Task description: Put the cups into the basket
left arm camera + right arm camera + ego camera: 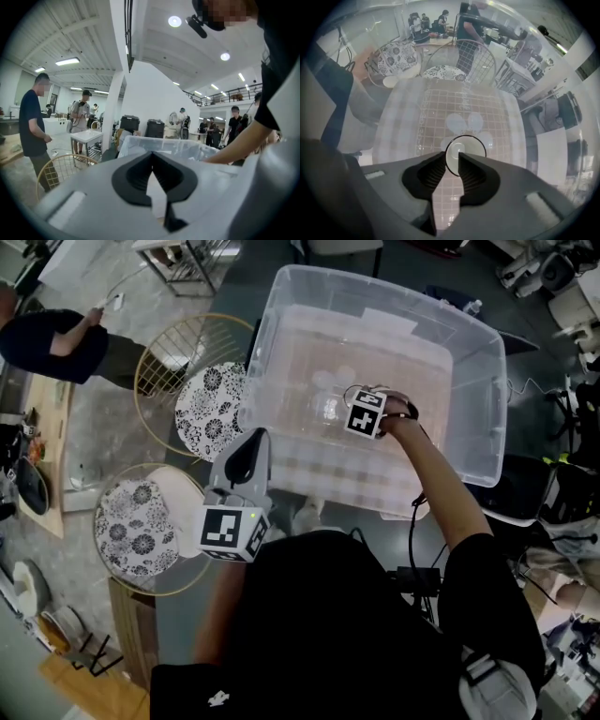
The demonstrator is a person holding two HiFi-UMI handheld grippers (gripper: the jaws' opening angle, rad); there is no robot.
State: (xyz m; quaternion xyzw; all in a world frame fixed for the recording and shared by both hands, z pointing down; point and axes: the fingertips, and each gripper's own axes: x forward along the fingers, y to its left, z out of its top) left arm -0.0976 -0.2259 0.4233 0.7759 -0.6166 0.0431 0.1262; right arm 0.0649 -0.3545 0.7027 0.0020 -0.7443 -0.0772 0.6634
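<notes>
A big clear plastic bin (487,418) stands in front of me, its checked floor (454,103) showing in the right gripper view. My right gripper (339,411) reaches down inside it. A clear cup (465,151) stands upright at the jaw tips of the right gripper (452,157), its near rim in the gap, and the pads stand slightly apart from it. Other clear cups (474,123) rest on the bin floor just beyond it. My left gripper (246,457) hangs outside the bin near its front left corner. In its own view the left gripper (151,157) is shut and empty.
Two gold wire stools with floral cushions (211,409) (141,526) stand left of the bin. A person in a dark shirt (56,343) is at the far left. Chairs, cables and equipment crowd the floor to the right (562,493).
</notes>
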